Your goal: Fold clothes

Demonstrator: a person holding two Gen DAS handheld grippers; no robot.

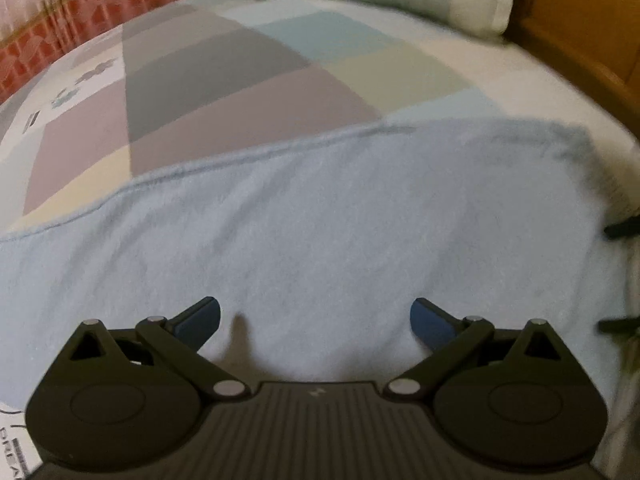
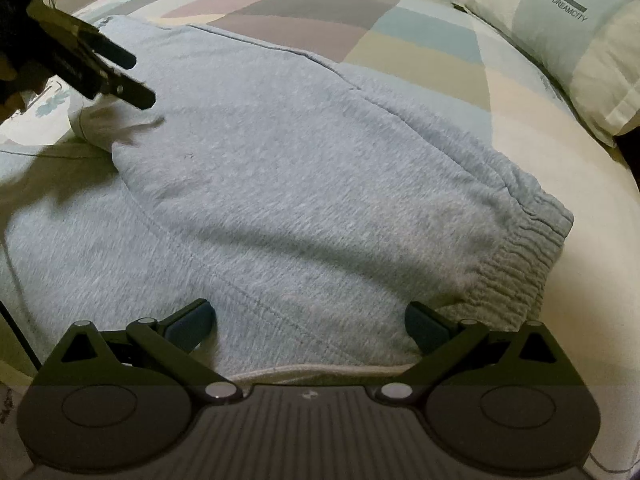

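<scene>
The light blue sweatpants (image 2: 304, 184) lie flat on the bed (image 2: 540, 168), long axis running from far left to near right of the right claw (image 2: 310, 322), elastic waistband (image 2: 516, 268) just right of it. Both claws gape wide, holding nothing. The left claw (image 1: 316, 320) hovers over the cloth; its view is blurred, the sweatpants' ends cut off.

A bed (image 2: 540, 152) covered by a sheet (image 2: 400, 40) printed in grey, mauve, pale blue and cream blocks carries everything. A light blue sweatshirt (image 2: 280, 168) lies spread flat across the bed's near half, its ribbed cuff (image 2: 516, 268) at 4 o'clock. A pillow (image 2: 568, 40) printed "DREAMCITY" rests at 2 o'clock. A wooden bed frame (image 1: 580, 32) borders the mattress.
</scene>
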